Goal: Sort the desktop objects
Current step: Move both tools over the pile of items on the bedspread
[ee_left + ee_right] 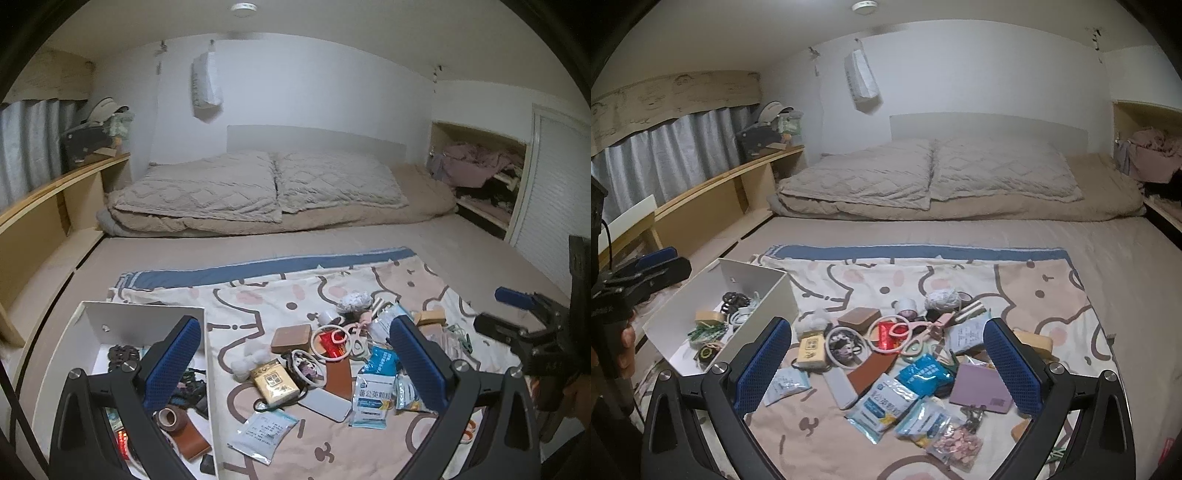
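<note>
Blue-padded, both my left gripper and right gripper hung wide open, empty, above clutter mid-blanket; white box at its left edge. Overlapping packets risked snagging neighbours.

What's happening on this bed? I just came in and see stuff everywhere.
A person holds a two-finger gripper in each hand over a cartoon-print blanket. Both the left gripper and right gripper are open and hold nothing. A pile of packets, scissors, small boxes and rings lies loose on the blanket. A white box to the left already holds some items, such as hair ties and tape.
</note>
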A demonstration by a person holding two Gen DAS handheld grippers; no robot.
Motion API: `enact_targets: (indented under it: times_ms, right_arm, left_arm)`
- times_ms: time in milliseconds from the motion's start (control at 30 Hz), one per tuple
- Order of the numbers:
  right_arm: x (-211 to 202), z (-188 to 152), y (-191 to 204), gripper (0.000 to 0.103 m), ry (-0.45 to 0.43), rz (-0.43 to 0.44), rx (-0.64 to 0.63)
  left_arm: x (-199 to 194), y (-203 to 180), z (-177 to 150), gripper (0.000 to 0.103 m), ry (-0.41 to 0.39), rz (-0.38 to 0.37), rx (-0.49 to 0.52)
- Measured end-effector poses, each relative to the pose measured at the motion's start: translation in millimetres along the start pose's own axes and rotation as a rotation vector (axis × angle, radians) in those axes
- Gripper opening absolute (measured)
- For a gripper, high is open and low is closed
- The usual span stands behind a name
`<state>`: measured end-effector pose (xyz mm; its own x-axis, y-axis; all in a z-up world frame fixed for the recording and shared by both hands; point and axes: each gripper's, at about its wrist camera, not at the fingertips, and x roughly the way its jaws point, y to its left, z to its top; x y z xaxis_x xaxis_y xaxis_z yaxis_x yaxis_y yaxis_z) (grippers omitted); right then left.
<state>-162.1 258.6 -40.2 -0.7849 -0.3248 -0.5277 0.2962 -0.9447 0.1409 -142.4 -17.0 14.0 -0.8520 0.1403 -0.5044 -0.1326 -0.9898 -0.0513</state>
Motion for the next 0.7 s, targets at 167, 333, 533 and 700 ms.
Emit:
enact_targets:
  times_ms: [167, 333, 533, 700]
  right_arm:
    - [10.8, -6.6, -16.8, 0.103, 0.033, -0.027, 0.034]
    - [24.8, -15.5, -31.1, 0.103, 0.090, -0.037, 0.085]
    - [43.3, -30.1, -39.9, 0.103, 0.166, -0.062, 0.101]
    - [60.2, -45.3, -54.4, 0.103, 0.230, -0.102, 0.117]
  left_arm:
    - [20.3, -11.2, -9.0, 0.103, 0.038, -0.011, 0.076]
    - [42.3, -19.1, -22.9, 0.103, 0.098, -0.003, 0.149]
    - [63.8, -27.4, -40.7, 0.103, 0.177, -0.024, 0.188]
    - [73.9, -44.0, -56.4, 0.103, 0.212, -0.062, 0.238]
